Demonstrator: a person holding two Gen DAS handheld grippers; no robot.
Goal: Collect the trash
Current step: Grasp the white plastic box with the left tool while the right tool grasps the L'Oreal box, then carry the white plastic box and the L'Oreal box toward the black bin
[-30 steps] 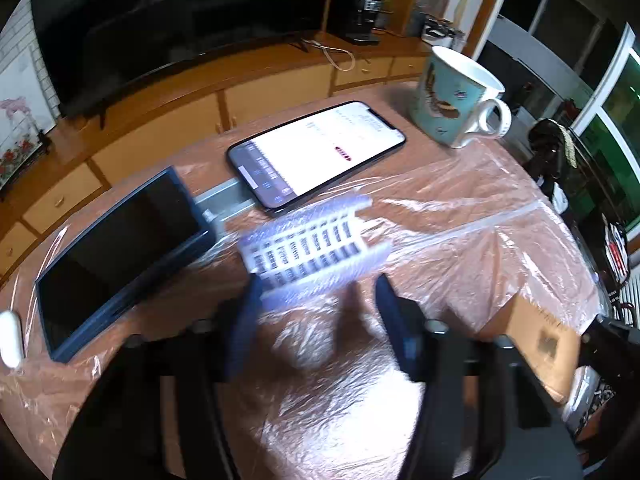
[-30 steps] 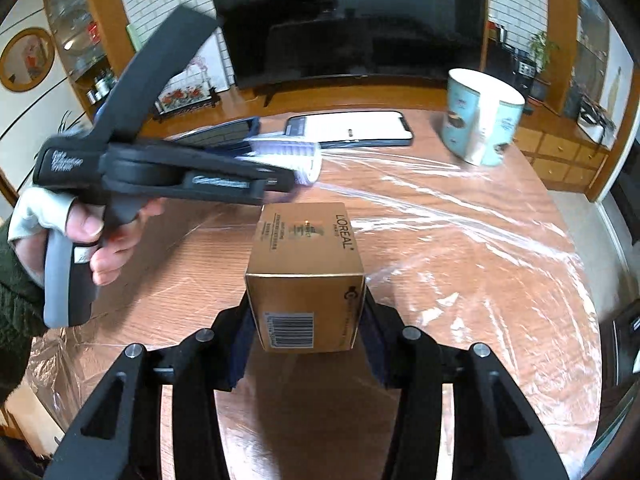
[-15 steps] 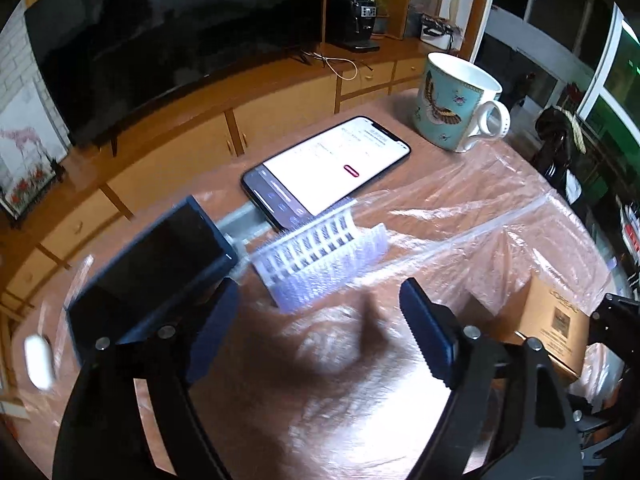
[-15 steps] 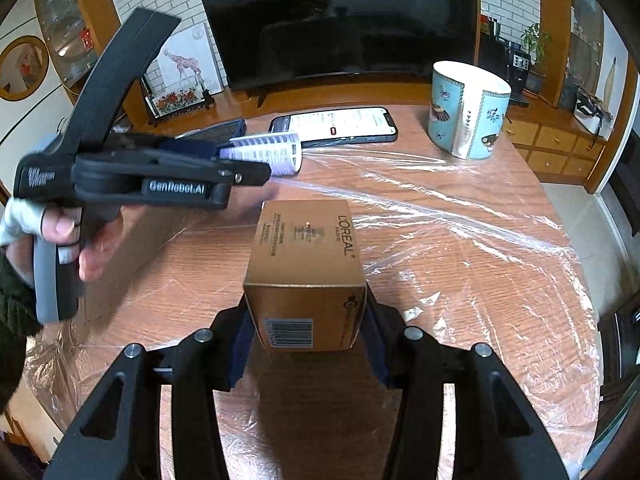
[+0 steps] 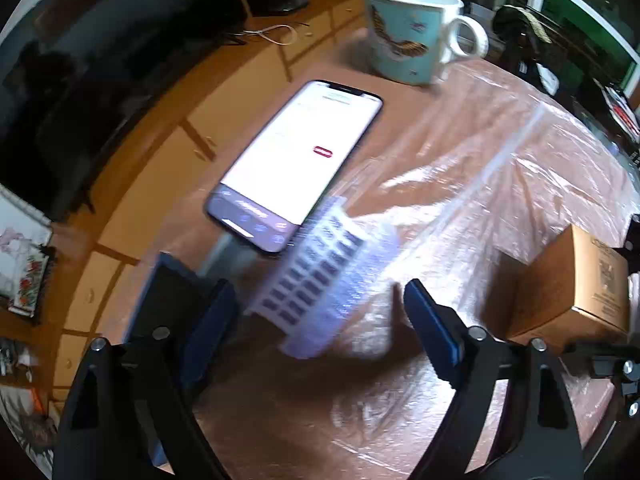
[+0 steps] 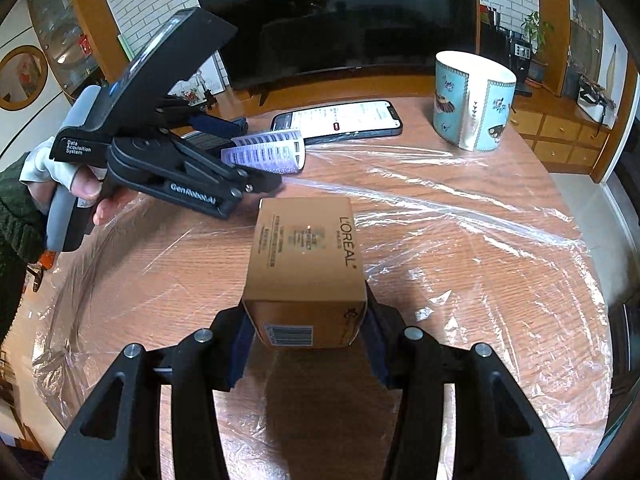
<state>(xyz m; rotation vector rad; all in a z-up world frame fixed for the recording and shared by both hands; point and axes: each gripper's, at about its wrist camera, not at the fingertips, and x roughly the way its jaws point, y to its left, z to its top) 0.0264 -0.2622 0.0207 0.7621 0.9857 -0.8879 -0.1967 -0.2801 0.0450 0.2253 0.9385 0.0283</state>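
Note:
A curled white-and-lilac plastic blister strip lies beside the phone, blurred in the left wrist view. My left gripper stands open around it, its blue pads clear of the strip on both sides. A gold L'Oreal carton is held just above the table, and my right gripper is shut on its near end. A person's hand holds the left gripper's handle.
A lit phone lies just beyond the strip, with a dark blue case to its left. A pale blue mug stands at the far right. Crinkled clear film covers the round wooden table.
The left jaws have spread wide and stand off the strip. The left gripper has rolled and shifted toward the phone. The right gripper has kept still with the carton.

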